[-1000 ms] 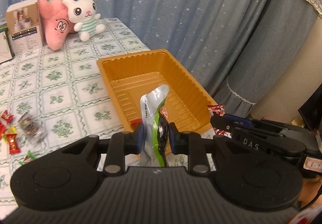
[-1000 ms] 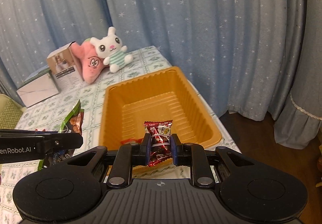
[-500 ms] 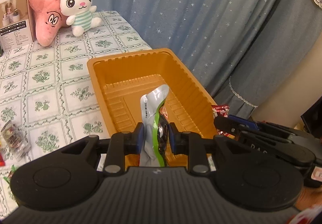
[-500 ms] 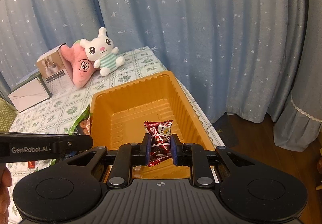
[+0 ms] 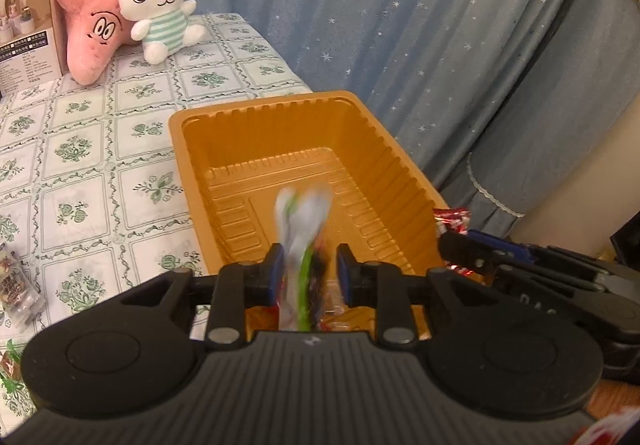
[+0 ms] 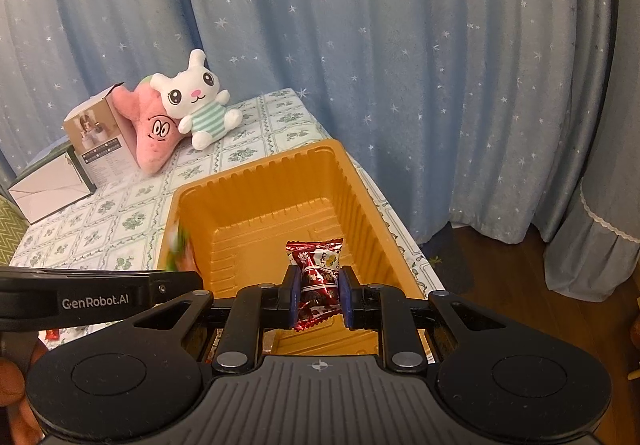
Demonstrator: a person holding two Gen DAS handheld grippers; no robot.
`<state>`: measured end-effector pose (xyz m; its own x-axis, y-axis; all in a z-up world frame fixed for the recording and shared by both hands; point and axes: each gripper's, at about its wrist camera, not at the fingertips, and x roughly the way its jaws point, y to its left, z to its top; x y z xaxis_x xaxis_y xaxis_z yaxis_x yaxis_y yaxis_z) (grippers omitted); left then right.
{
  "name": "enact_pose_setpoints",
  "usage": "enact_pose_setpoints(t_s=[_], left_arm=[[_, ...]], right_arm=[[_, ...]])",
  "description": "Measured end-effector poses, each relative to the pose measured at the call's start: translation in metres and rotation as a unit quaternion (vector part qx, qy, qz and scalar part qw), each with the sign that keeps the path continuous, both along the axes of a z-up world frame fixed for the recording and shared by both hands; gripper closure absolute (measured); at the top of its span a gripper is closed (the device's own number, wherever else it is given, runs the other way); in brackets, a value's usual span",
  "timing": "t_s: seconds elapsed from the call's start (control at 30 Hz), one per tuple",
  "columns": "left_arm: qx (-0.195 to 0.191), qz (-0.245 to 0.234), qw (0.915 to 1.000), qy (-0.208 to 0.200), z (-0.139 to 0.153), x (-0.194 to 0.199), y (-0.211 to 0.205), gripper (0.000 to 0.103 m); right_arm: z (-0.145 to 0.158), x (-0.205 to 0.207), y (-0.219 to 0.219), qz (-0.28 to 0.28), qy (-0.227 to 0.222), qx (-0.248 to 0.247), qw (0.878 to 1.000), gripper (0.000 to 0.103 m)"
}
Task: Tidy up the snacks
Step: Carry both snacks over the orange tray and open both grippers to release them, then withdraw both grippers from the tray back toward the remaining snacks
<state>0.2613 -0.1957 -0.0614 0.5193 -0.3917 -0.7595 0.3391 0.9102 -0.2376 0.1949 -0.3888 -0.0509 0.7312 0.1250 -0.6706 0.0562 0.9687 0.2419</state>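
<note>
An orange plastic tray [image 5: 256, 117] stands on the patterned tablecloth, also in the right wrist view [image 6: 256, 177]. My left gripper [image 5: 308, 273] hovers over the tray's near end; its jaws stand apart, and a silver-green snack pouch [image 5: 304, 229] is blurred between them, slipping down. The pouch shows blurred at the tray's left rim in the right wrist view [image 6: 178, 249]. My right gripper [image 6: 319, 295] is shut on a red wrapped candy [image 6: 316, 269] above the tray's near end; it shows at right in the left wrist view [image 5: 452, 241].
A white bunny plush [image 5: 158, 1], a pink plush [image 5: 90, 29] and a carton [image 5: 28, 25] stand at the table's far end. Loose wrapped snacks [image 5: 12, 285] lie at the left. Blue star curtains [image 6: 360, 45] hang behind. The table edge runs right of the tray.
Both grippers moved forward over the tray. My left gripper's jaws opened and the silver-green pouch, held firmly before, is now blurred and dropping. The right grip on the candy is unchanged.
</note>
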Motion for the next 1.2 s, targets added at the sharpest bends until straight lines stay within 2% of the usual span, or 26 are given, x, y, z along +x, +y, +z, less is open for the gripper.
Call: enact_pose_setpoints(t_s=[0.3, 0.37, 0.6, 0.7, 0.77, 0.83, 0.87, 0.9, 1.2], left_arm=[[0.002, 0.014, 0.9998, -0.011, 0.005, -0.014, 0.02, 0.068], [0.001, 0.017, 0.9997, -0.016, 0.007, -0.018, 0.024, 0.063], [0.015, 0.025, 0.9991, -0.029, 0.013, -0.034, 0.037, 0.059], [0.017, 0.031, 0.9989, -0.032, 0.013, -0.039, 0.043, 0.055], [0.018, 0.036, 0.9986, -0.033, 0.014, -0.044, 0.047, 0.047], [0.022, 0.04, 0.9983, -0.035, 0.015, -0.05, 0.052, 0.043], [0.023, 0.042, 0.9982, -0.036, 0.015, -0.053, 0.055, 0.041], [0.024, 0.045, 0.998, -0.037, 0.015, -0.057, 0.058, 0.04], [0.029, 0.061, 0.9968, -0.043, 0.022, -0.088, 0.08, 0.035]], right_arm=[[-0.001, 0.001, 0.0, 0.002, 0.001, 0.003, 1.0, 0.082], [-0.002, 0.002, 0.001, 0.004, 0.002, 0.003, 1.0, 0.082], [-0.002, 0.009, 0.003, 0.006, -0.001, 0.012, 1.0, 0.082], [-0.002, 0.012, 0.0, 0.005, -0.002, 0.037, 0.999, 0.082], [-0.003, 0.014, -0.005, 0.001, -0.001, 0.063, 0.998, 0.081], [-0.001, 0.012, -0.009, -0.013, -0.004, 0.073, 0.997, 0.063], [0.001, 0.01, -0.012, -0.021, -0.008, 0.075, 0.997, 0.04], [0.003, 0.006, -0.013, -0.026, -0.014, 0.077, 0.997, 0.036], [0.021, -0.033, -0.008, -0.033, -0.013, 0.065, 0.997, 0.036]])
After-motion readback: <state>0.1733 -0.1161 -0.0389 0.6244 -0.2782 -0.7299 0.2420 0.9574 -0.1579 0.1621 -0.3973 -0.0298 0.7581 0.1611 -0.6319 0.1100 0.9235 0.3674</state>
